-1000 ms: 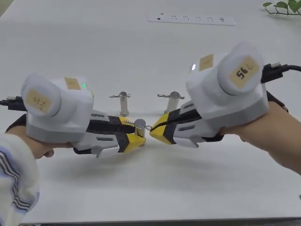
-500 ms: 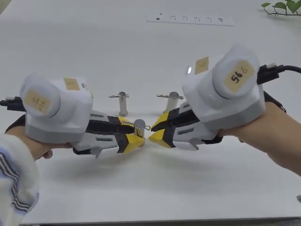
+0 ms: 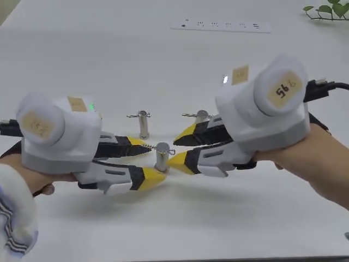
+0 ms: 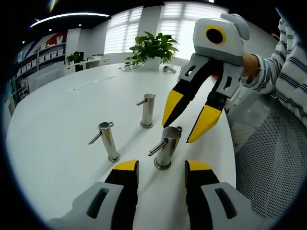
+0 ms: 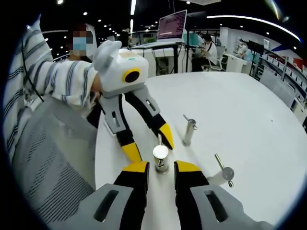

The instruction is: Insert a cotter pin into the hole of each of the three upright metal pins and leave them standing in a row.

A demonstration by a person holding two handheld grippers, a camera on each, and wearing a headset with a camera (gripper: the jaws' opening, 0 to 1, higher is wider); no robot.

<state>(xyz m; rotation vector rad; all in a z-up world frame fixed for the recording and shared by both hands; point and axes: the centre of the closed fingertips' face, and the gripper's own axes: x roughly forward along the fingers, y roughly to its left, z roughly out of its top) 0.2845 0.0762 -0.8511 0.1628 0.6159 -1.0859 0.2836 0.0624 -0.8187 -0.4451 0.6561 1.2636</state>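
Three upright metal pins stand on the white table (image 3: 163,60), each with a cotter pin through its top. The near pin (image 3: 162,156) stands between both grippers. My left gripper (image 3: 152,162) is open, its jaws on either side of that pin (image 4: 166,147) without touching it. My right gripper (image 3: 173,148) is open too, facing the pin (image 5: 160,158) from the other side. Behind it stand the left pin (image 3: 144,123) and the right pin (image 3: 202,116), the latter partly hidden by the right gripper. The left gripper view has my left gripper (image 4: 162,166) at its bottom, the right gripper view my right gripper (image 5: 161,167).
A white power strip (image 3: 226,25) lies at the far edge of the table and a plant (image 3: 327,8) sits at the far right corner. The table's near edge (image 3: 174,257) runs close under both hands.
Both grippers were closed at the near pin and its cotter pin; now both have opened and let go. The pin stays upright with the cotter pin in it.
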